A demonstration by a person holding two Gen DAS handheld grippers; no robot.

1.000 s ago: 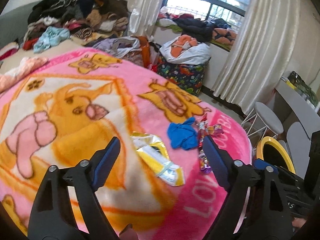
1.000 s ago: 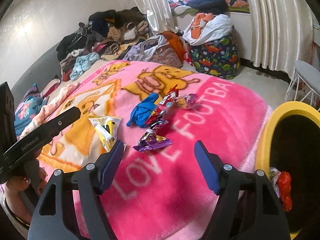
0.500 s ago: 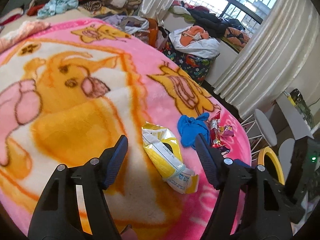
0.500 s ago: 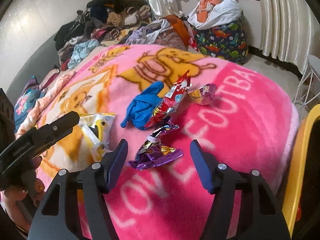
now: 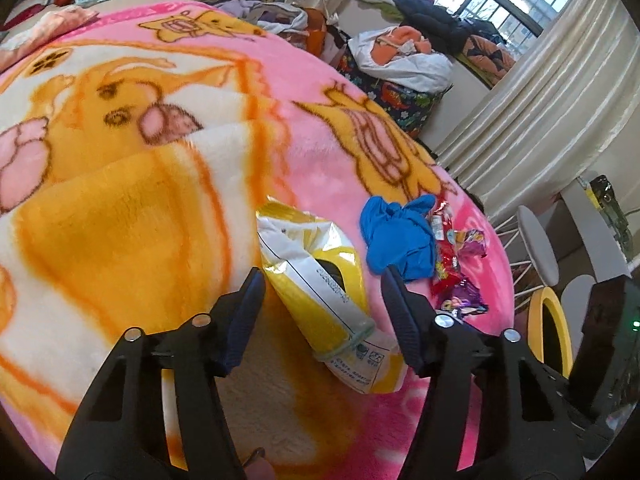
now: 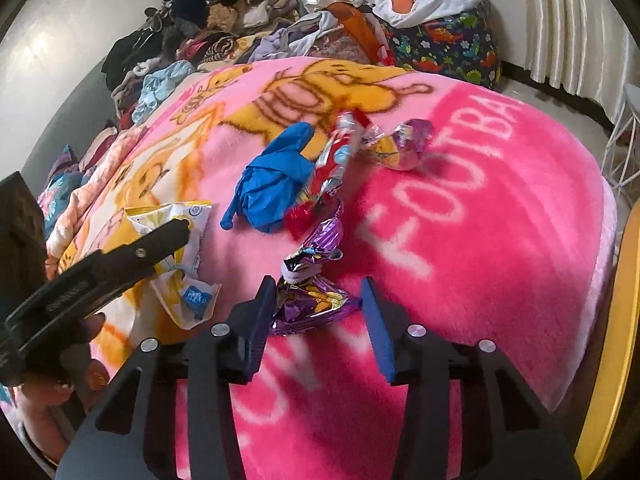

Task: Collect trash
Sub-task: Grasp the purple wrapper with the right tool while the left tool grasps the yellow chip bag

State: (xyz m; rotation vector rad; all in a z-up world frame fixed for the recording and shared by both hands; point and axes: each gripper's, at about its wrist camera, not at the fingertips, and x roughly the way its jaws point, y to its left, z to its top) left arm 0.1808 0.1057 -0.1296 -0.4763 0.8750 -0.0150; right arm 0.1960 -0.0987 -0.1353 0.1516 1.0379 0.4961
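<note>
On the pink cartoon blanket (image 5: 120, 168) lies a crumpled yellow and white snack bag (image 5: 316, 276). My left gripper (image 5: 323, 280) straddles it. Its jaws are closing, and the pads stand just clear of the bag's sides. A purple foil wrapper (image 6: 308, 300) lies between the closing jaws of my right gripper (image 6: 317, 286); the left pad is at its edge, with no squeeze showing. Beyond them lie a blue glove (image 6: 272, 184), a red wrapper (image 6: 336, 160) and a purple and gold wrapper (image 6: 404, 144). One of the left gripper's fingers (image 6: 120, 256) shows over the yellow bag (image 6: 176, 264).
A yellow-rimmed bin (image 5: 548, 320) stands off the blanket's right edge, its rim (image 6: 624, 320) close beside my right gripper. Heaped clothes (image 6: 208, 24) fill the far end of the bed. A dinosaur-print bag (image 6: 444, 40), white stools (image 5: 536, 240) and curtains line the window side.
Both grippers have come down toward the blanket and their jaws have narrowed. The left now straddles the yellow bag and the right straddles the purple wrapper.
</note>
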